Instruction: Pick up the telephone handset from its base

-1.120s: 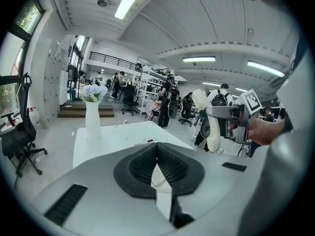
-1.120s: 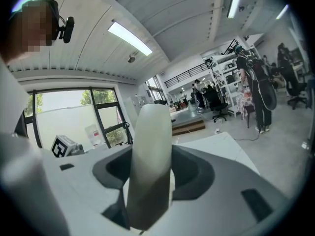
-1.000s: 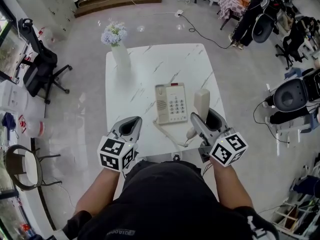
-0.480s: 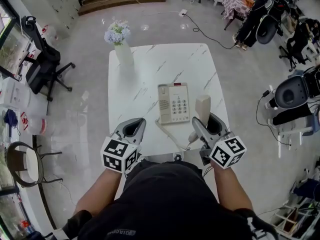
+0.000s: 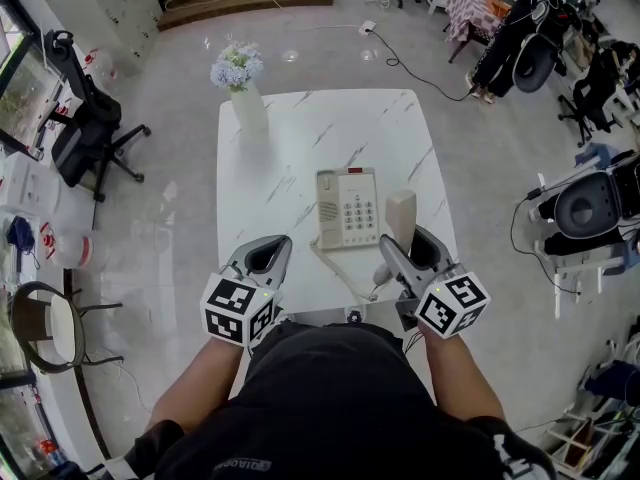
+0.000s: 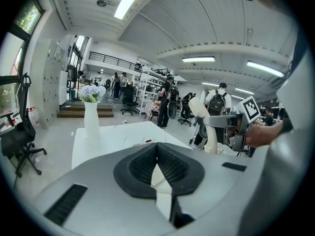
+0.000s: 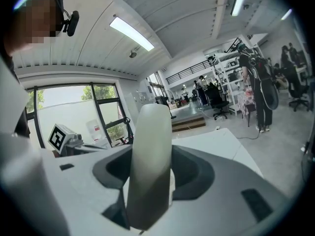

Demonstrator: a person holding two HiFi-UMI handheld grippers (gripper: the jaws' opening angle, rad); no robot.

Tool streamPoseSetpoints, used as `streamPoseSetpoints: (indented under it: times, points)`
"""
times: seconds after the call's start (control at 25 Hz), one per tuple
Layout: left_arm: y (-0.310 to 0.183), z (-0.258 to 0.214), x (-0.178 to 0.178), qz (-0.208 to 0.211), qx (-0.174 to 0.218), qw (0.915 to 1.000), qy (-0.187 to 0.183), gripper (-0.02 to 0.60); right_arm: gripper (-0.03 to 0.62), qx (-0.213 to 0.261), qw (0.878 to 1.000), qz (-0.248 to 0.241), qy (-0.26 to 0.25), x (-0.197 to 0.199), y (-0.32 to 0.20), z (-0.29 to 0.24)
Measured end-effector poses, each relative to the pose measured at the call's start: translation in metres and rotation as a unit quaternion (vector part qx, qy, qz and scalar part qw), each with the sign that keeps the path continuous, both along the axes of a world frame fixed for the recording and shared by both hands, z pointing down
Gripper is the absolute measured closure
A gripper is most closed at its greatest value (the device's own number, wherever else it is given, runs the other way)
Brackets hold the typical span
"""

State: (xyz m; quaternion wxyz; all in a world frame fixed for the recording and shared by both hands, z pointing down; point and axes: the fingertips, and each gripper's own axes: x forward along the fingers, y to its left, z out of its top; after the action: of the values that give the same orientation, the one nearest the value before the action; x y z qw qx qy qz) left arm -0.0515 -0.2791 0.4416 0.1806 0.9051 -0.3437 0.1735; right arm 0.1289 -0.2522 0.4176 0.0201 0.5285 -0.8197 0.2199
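Telephone handset (image 5: 401, 211), cream, upright and clamped between the jaws of the right gripper (image 5: 408, 238). It stands just right of the base (image 5: 345, 206) and off its cradle. In the right gripper view the handset (image 7: 150, 161) fills the gap between the jaws, hiding the pad contact and the base behind it. From the head view its lower end is partly covered by the gripper's near finger, so whether it touches the table (image 5: 300, 128) cannot be told. The cord (image 5: 345, 276) runs from the base toward the handset's lower end, and its last stretch is hard to follow. The left gripper (image 5: 264, 253) hovers left of the base with its jaws closed tip to tip on nothing. A vase of flowers (image 5: 245, 108) stands at the table's far left corner. The table's near edge is cut off by the person's dark top (image 5: 330, 398).
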Motion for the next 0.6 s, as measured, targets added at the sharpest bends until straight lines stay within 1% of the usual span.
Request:
streamPoseSetpoints:
  times: [0.28,0.6]
  points:
    - [-0.0017,0.0011,0.0016,-0.001,0.000,1.0000,0.003,0.578,0.373,0.000,1.000,-0.005,0.012,-0.0015,-0.0018,0.0027]
    - [-0.0032,0.0008,-0.0001,-0.004,-0.001,1.0000,0.004,0.579,0.373,-0.007,1.000,-0.006,0.011,-0.0030,-0.0029,0.0053]
